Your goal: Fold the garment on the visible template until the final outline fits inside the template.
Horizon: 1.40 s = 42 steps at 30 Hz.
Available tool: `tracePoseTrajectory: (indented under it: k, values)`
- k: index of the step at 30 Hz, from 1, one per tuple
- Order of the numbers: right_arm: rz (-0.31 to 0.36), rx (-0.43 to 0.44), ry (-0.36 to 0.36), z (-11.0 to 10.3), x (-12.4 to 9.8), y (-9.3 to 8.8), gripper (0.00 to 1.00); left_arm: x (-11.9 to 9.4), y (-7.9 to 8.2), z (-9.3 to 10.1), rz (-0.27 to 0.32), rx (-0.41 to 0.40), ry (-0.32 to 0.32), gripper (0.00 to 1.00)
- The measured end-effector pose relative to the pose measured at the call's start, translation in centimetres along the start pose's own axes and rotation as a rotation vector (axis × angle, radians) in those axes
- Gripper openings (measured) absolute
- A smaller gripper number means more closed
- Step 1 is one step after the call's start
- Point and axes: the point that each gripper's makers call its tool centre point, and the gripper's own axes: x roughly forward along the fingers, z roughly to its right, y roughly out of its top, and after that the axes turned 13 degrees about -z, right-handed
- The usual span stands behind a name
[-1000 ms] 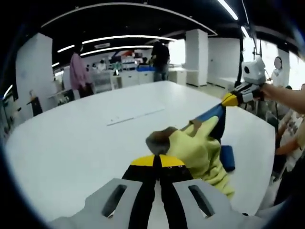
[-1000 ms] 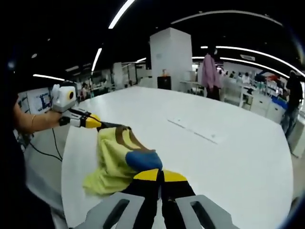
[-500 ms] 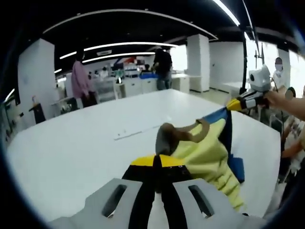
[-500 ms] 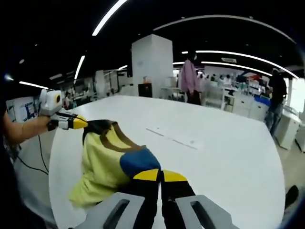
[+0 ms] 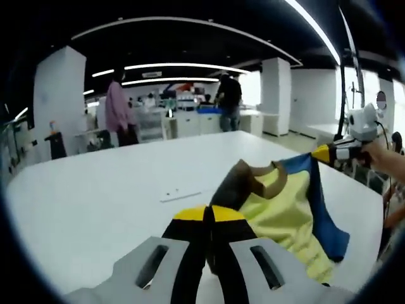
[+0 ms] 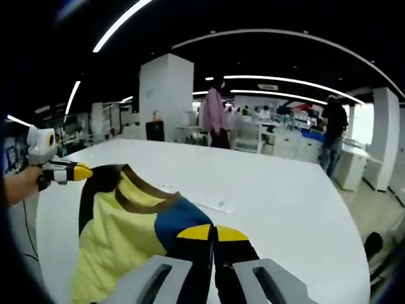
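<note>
Now both of my tools are clenched on the yellow cloth garment with blue and brown panels (image 5: 285, 212), which hangs stretched between them above the large white table (image 5: 95, 196). My left gripper (image 5: 211, 214), yellow-tipped with black jaws, has its jaws pressed together on the brown end of the garment. My right gripper (image 6: 212, 233), of the same make, is closed on the blue corner. From the left gripper view, the right gripper sits at the garment's far blue corner, off past the table's edge, with my hand (image 5: 386, 155) behind it. From the right gripper view, the left gripper (image 6: 81, 171) pinches the dark brown corner near the table's near edge. Yellow cloth sags below the taut top edge, over the table. A thin pale strip (image 6: 218, 204) lies flat on the table beyond the garment. Past the table's far side stand a person in a pink top (image 5: 117, 104) and a person in dark clothes (image 5: 229, 95), among white cabinets.
</note>
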Motion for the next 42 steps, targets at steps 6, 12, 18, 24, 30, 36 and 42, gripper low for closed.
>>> tracePoseTrajectory:
  k: [6,12,18,24,30,36,42]
  values:
    - [-0.017,0.049,-0.073,1.6,2.3,-0.5,0.0,2.7,-0.1,-1.0,0.005,-0.052,0.013,0.0]
    - [-0.033,0.102,-0.097,2.5,5.0,-1.0,0.0,6.1,-0.6,-2.1,-0.012,-0.108,0.017,0.0]
    - [-0.057,0.146,-0.118,3.8,7.9,-1.7,0.0,8.7,-1.7,-2.8,-0.046,-0.129,0.027,0.0]
    - [-0.113,0.172,-0.112,4.2,10.9,-3.4,0.0,10.9,-3.6,-3.4,-0.116,-0.081,0.063,0.0]
    - [-0.178,0.249,-0.097,4.3,12.5,-5.2,0.0,12.4,-4.7,-3.5,-0.154,-0.062,0.055,0.0]
    - [-0.191,0.202,-0.097,3.9,12.9,-5.6,0.0,13.0,-5.6,-3.3,-0.205,-0.006,0.034,0.0]
    - [-0.229,0.223,-0.033,3.0,12.7,-5.9,0.15,12.1,-5.7,-3.3,-0.218,0.026,0.04,0.04]
